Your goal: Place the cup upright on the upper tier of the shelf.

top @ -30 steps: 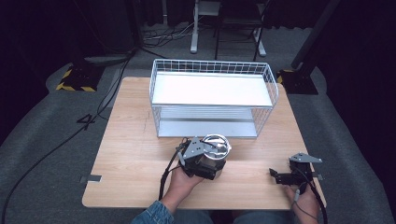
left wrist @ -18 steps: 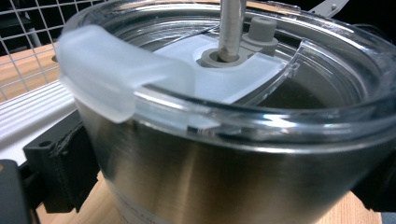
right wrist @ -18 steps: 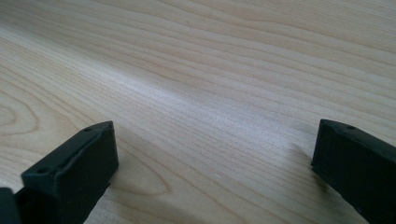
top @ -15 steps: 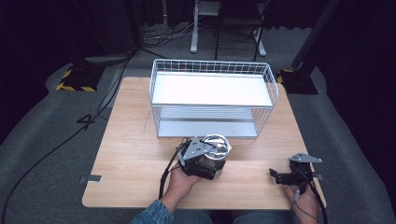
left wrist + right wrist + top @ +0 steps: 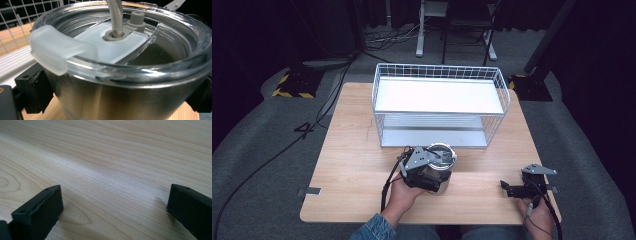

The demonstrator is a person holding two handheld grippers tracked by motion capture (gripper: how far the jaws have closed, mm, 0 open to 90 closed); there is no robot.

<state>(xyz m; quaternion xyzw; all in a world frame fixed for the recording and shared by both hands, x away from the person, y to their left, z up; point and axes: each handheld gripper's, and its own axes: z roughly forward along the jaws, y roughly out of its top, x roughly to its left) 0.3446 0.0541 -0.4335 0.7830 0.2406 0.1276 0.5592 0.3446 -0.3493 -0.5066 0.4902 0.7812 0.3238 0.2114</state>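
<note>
We've got the left gripper clamped on the steel tumbler, its 2 jaws pressing opposite sides of the body just under the clear lid, right in front of the wire rack on the wooden table. That polished wall looks slick, rigid and fairly heavy, so we'd stay on the body, not the lid or straw. Our right gripper rests wide open, empty.

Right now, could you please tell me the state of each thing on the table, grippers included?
Steel tumbler: upright on the table, clear lid on, straw through the lid.
Left gripper: jaws closed on the tumbler's sides.
Right gripper: jaws open, nothing between them, low over bare wood.
Wire shelf rack: upright, both shelves bare.
</note>
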